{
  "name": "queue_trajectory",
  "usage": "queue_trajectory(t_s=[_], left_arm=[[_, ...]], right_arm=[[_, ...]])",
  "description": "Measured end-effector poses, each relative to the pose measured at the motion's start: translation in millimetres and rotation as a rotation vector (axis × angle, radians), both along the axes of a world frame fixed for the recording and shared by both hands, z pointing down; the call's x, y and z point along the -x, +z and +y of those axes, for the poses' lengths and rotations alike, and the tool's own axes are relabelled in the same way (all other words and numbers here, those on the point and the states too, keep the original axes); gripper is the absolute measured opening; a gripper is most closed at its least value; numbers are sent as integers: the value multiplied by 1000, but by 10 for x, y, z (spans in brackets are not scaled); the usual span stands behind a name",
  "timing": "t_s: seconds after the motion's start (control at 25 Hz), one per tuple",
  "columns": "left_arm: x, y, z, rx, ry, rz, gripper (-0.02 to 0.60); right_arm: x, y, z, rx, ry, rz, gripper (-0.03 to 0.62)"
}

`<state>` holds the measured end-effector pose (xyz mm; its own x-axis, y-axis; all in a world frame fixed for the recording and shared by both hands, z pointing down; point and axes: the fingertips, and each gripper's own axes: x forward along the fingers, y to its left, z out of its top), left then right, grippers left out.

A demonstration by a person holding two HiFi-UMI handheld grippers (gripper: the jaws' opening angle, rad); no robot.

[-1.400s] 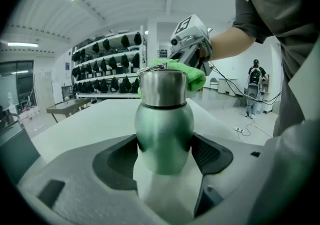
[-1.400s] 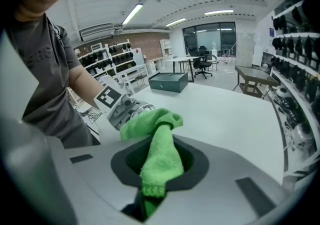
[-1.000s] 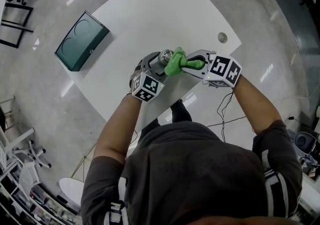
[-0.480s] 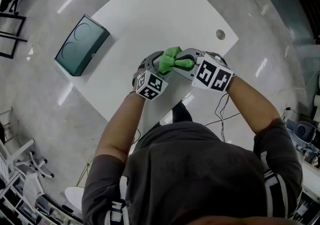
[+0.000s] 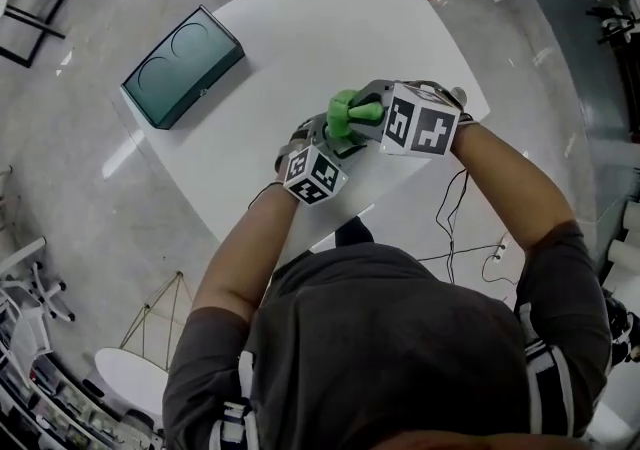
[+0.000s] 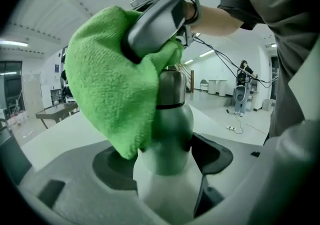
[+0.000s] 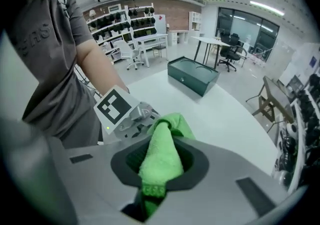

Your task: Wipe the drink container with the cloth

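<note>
The cloth (image 5: pixel 345 110) drapes over the drink container (image 6: pixel 172 119), above the counter (image 5: pixel 330 18) by its near edge. A case (image 5: pixel 183 66) lies at the counter's left corner.

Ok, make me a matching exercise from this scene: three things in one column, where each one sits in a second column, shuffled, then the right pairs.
Things
1. cloth
2. drink container
3. dark green case

Places
A. flat on the white table, away from both grippers
B. clamped between the jaws of the left gripper
C. pinched in the right gripper, draped over the container's top

Pairs: 1-C, 2-B, 3-A
</note>
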<state>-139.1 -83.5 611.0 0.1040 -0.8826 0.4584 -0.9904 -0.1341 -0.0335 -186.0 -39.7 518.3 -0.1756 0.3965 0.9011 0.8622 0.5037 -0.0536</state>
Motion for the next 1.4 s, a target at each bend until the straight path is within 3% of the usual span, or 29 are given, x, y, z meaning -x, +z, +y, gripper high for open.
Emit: queue_trajectory(t_s=[0.28, 0.4, 0.52, 0.96, 1.4], left_arm=[[-28, -11, -68, 6, -20, -4, 337], [-16, -9, 20, 7, -41, 2, 337], [-4, 12, 55, 18, -56, 4, 337], [3, 59, 58, 74, -103, 8, 336], [24, 90, 136, 109, -139, -4, 336]], right_arm=[[195, 127, -334, 39, -59, 141, 37], [102, 233, -444, 48, -57, 182, 38], [-88, 268, -527, 129, -8, 202, 37], [-748, 156, -487, 287, 25, 157, 37], [-865, 102, -108, 374, -5, 97, 37]])
